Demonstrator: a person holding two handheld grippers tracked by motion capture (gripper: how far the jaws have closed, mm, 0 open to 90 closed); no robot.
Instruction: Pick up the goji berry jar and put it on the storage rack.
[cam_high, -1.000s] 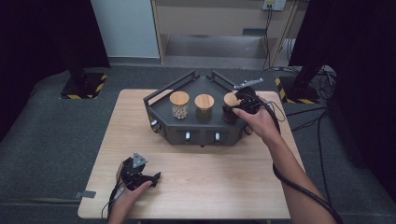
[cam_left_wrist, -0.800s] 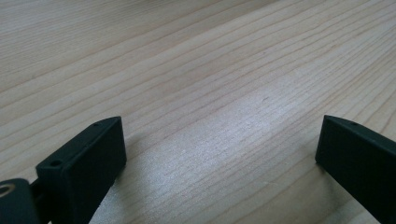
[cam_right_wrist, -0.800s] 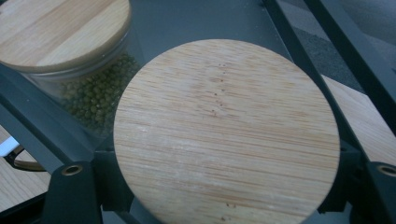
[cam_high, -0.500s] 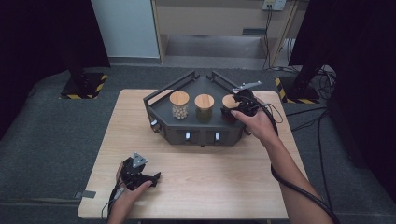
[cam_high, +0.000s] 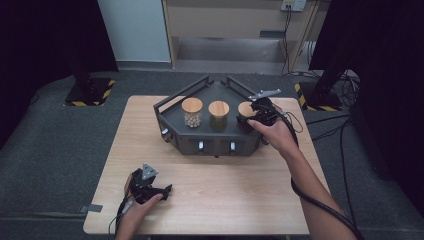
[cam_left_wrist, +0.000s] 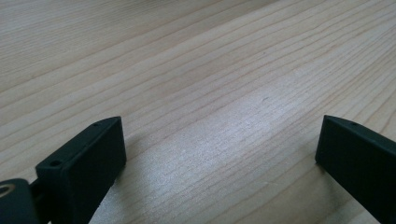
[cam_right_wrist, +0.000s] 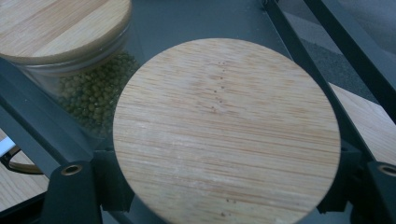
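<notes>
A black angular rack (cam_high: 215, 145) at the table's far side holds three glass jars with round wooden lids. My right gripper (cam_high: 249, 116) is at the rightmost jar (cam_high: 244, 108). In the right gripper view its jaws sit tight against both sides of that jar (cam_right_wrist: 224, 126) just under the lid, so my right gripper (cam_right_wrist: 229, 186) is shut on it. Beside it stands the middle jar (cam_right_wrist: 84, 88) of green beans. My left gripper (cam_high: 162, 192) lies low on the bare wood near the table's front left. In its own view my left gripper (cam_left_wrist: 219, 154) is open and holds nothing.
The left jar (cam_high: 192, 112) holds pale beans and the middle jar (cam_high: 218, 115) green ones. The rack's raised black rails (cam_high: 182, 94) meet at the back. Cables (cam_high: 320, 125) trail off the right of the wooden table (cam_high: 280, 200). Dark floor surrounds it.
My right gripper has edged slightly nearer and settled around the rightmost jar. The left gripper has not moved.
</notes>
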